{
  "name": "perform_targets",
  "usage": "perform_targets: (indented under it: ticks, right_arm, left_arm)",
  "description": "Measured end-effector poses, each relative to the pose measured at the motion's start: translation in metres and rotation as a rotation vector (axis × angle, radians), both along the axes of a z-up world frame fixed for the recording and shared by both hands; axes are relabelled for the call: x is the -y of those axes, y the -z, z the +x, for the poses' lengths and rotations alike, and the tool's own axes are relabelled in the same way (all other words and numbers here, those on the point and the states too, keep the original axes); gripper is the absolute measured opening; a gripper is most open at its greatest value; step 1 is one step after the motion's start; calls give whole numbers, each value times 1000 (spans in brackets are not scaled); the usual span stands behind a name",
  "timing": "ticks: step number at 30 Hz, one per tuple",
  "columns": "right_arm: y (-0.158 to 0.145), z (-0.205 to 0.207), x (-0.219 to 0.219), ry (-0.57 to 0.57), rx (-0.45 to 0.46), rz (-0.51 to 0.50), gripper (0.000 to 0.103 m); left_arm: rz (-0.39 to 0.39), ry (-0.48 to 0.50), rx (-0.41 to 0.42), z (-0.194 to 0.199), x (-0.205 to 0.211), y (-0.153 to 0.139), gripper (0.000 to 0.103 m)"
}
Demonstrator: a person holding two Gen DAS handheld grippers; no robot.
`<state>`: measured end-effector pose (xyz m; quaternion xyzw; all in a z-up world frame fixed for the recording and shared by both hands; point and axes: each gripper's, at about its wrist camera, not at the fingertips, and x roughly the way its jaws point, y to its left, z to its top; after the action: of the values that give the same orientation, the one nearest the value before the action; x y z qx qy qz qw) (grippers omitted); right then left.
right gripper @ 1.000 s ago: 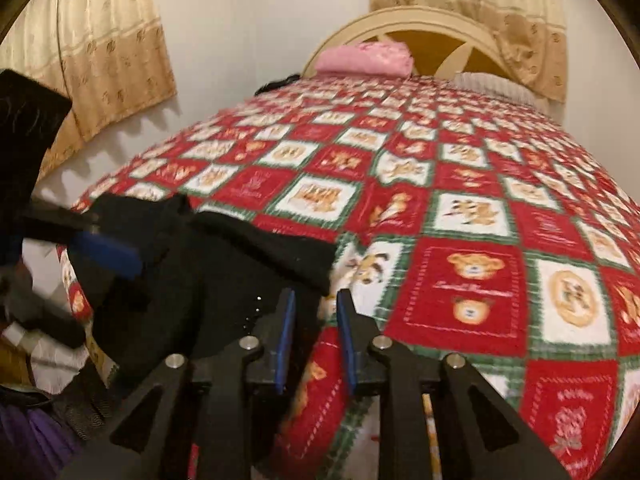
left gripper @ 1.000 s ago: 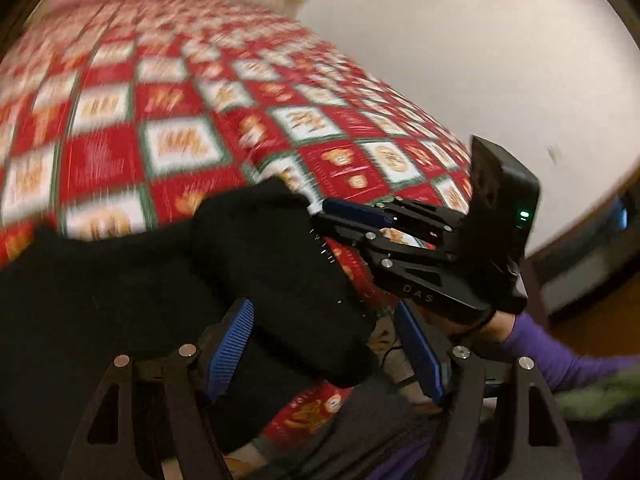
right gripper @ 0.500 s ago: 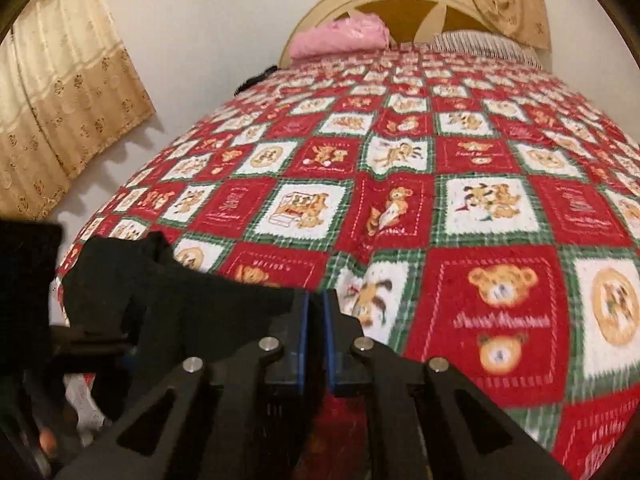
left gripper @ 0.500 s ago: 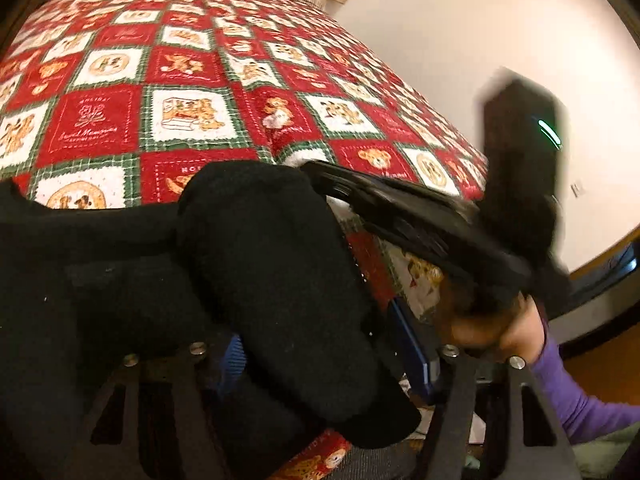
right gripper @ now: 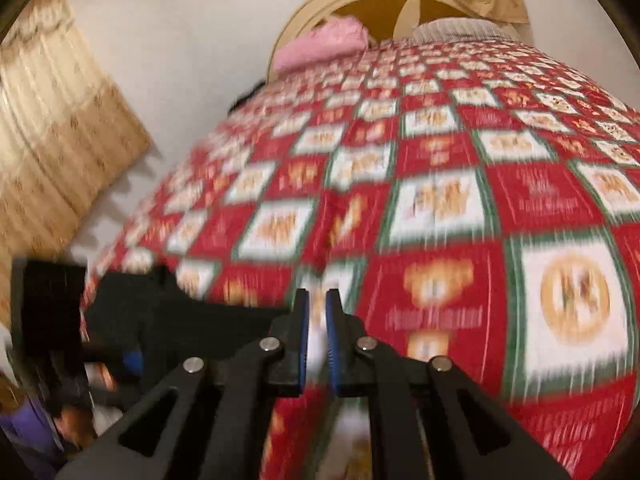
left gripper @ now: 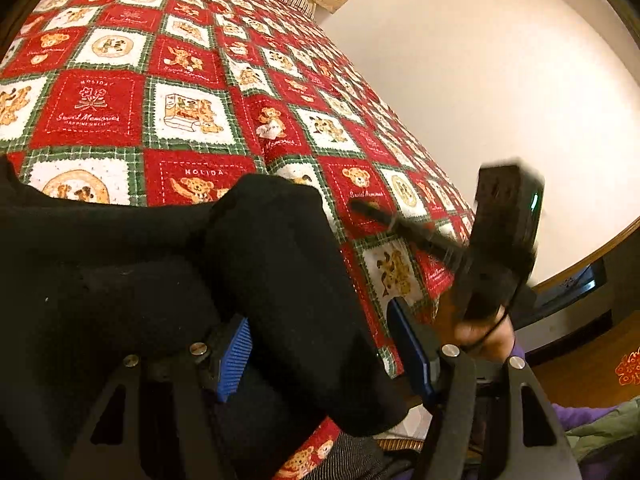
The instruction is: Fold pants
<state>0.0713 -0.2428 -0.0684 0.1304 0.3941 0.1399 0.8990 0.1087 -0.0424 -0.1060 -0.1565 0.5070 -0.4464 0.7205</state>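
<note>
While I watch through the left wrist camera, the black pants (left gripper: pixel 280 260) lie bunched at the near edge of the bed, on the red, white and green teddy-bear quilt (left gripper: pixel 192 112). A thick rolled fold of them runs straight down between the fingers of the left gripper (left gripper: pixel 318 320). Its jaws stand apart. The left blue pad (left gripper: pixel 234 356) sits against the cloth, while a strip of quilt shows between the fold and the right-side pad, so I read this tong as released, with the pants inside its span but not pinched. To the right, the right gripper (left gripper: pixel 400 228) hangs blurred over the quilt's corner, just beside the pants and not touching them. The person's hand (left gripper: pixel 484 340) grips it from below, and a purple sleeve (left gripper: pixel 580 416) trails off behind. A pale wall (left gripper: pixel 480 80) fills the upper right.

From the right wrist camera everything is smeared by motion. The right tong's jaws are opening, with only a narrow slot between the blue pads; I see nothing in that slot except quilt beyond it. The pants are a dark heap low on the left, well to the side of these fingers, with the left tong's black body beside them at the frame edge. Far back I make out a pink pillow (right gripper: pixel 324 44), a cream headboard (right gripper: pixel 360 4) and a tan curtain (right gripper: pixel 60 140).
</note>
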Motion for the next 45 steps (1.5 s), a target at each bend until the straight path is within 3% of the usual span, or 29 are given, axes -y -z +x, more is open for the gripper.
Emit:
perform_targets:
  ticks: [2, 4, 6, 11, 16, 20, 22, 23, 24, 26, 28, 29, 31, 32, 33, 36, 39, 41, 45]
  right_arm:
    - [19, -1, -14, -33, -69, -29, 13]
    - [25, 5, -25, -48, -52, -21, 13]
    - [24, 18, -37, -95, -26, 17, 7]
    - [30, 39, -5, -82, -42, 274, 8]
    - [-23, -18, 54, 96, 150, 177, 9]
    - [-53, -76, 89, 259, 208, 1, 12]
    - [-55, -97, 99, 325, 202, -18, 18]
    - [-54, -108, 103, 352, 201, 5, 32]
    - [-51, -115, 106, 362, 202, 25, 49]
    - [-47, -119, 98, 349, 217, 66, 64]
    - [-42, -114, 84, 291, 220, 72, 65]
    - [-40, -108, 72, 266, 217, 39, 62]
    - [-40, -94, 48, 221, 230, -24, 40]
    - [-39, -86, 37, 196, 224, -39, 23]
    - [-38, -74, 26, 156, 206, -40, 19]
    - [-28, -45, -2, 80, 160, -62, 19]
    - [-4, -17, -21, 60, 53, -136, 16]
    - [13, -4, -14, 115, 6, -161, 0]
    - [16, 1, 9, 219, -21, 11, 1]
  left_arm:
    - [-18, -6, -7, 0, 1, -1, 67]
    - [-18, -1, 8, -1, 9, -4, 67]
    - [2, -17, 70, -3, 14, -14, 67]
    - [-53, 44, 116, 4, 33, -43, 67]
    - [-65, 220, 199, -2, 99, -63, 68]
    - [-62, 306, 167, -2, 139, -60, 68]
    - [-63, 299, 153, -1, 134, -63, 68]
    - [-64, 282, 159, 1, 127, -66, 68]
    - [-63, 249, 178, 2, 114, -71, 68]
    - [-28, 156, 243, 7, 78, -79, 68]
    - [58, 16, 320, 9, 27, -87, 68]
    - [87, -30, 339, 11, 13, -87, 68]
    - [150, -173, 374, 8, -43, -94, 68]
    - [161, -218, 377, 7, -61, -95, 68]
    - [171, -281, 377, 5, -84, -96, 68]
    - [212, -473, 357, -5, -154, -91, 69]
    - [282, -638, 313, -19, -211, -75, 69]
    - [348, -724, 287, -29, -238, -62, 69]
    - [425, -861, 231, -48, -281, -38, 69]
